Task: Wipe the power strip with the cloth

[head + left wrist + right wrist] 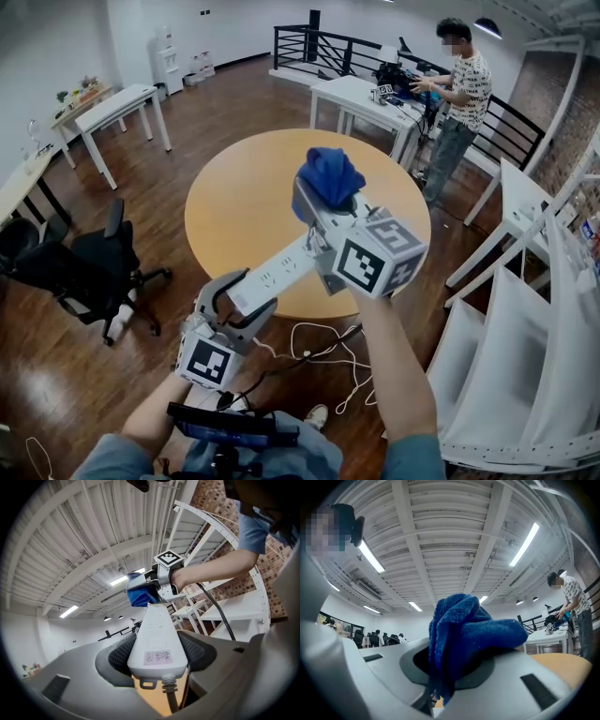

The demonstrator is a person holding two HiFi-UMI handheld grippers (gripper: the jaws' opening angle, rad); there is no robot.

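Both tools are up in the air over the round tabletop (234,202), so nothing of the task rests on it. The left gripper (232,302) has its fingers (120,657) clamped on the cord end of the white power strip (281,270), which slants up and away with its cable (323,354) dangling towards the floor. The right gripper (317,204) pinches the bunched blue cloth (330,176) tight and holds it at the strip's far end. From the left gripper view they look to be touching, though I can't be sure. I'd judge the wiping is at one end of a pass. Nothing shows which faces are already clean, so most of the strip's length may be left.
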